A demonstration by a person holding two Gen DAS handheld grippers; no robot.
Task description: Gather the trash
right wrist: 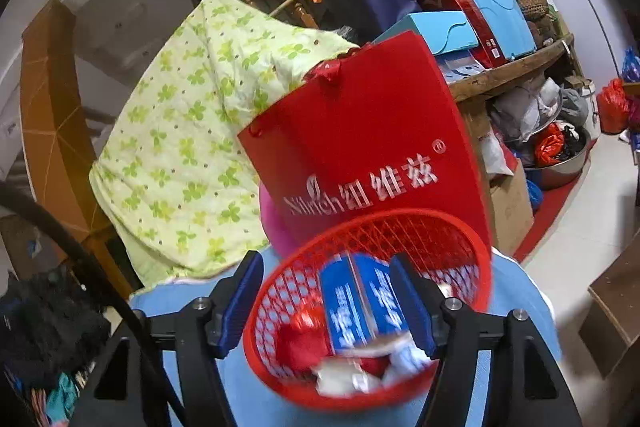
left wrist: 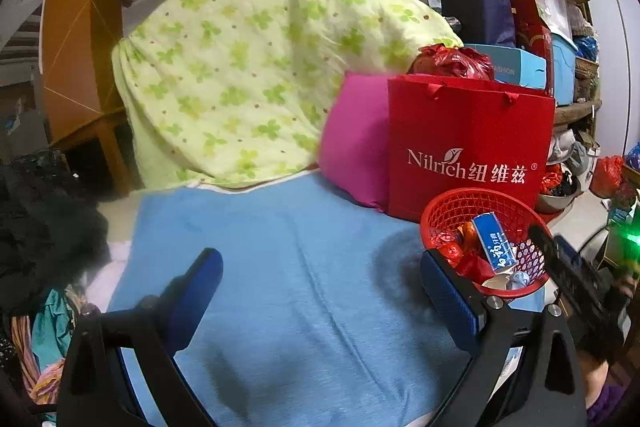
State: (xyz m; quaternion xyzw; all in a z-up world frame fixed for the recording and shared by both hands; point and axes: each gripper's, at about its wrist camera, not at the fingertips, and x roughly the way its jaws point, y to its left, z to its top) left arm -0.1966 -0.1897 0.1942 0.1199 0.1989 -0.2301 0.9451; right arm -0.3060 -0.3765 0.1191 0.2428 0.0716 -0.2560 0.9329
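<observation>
Right gripper [right wrist: 328, 301]: jaws apart above the red mesh basket [right wrist: 460, 247], gripping nothing; the blue carton [right wrist: 352, 303] lies in the basket between and below them.
Left gripper [left wrist: 320, 291]: jaws wide apart and empty over the blue bed cover [left wrist: 260, 247]; basket beside its right jaw.
Step, judged: release into the basket; lift clear before swinging away.
Edges: red paper bag [right wrist: 360, 131] stands just beyond the basket; bed edge close on the right.
Open room: bare cover to the left.

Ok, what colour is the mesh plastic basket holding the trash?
Red mesh plastic basket; clearest in the left wrist view.
</observation>
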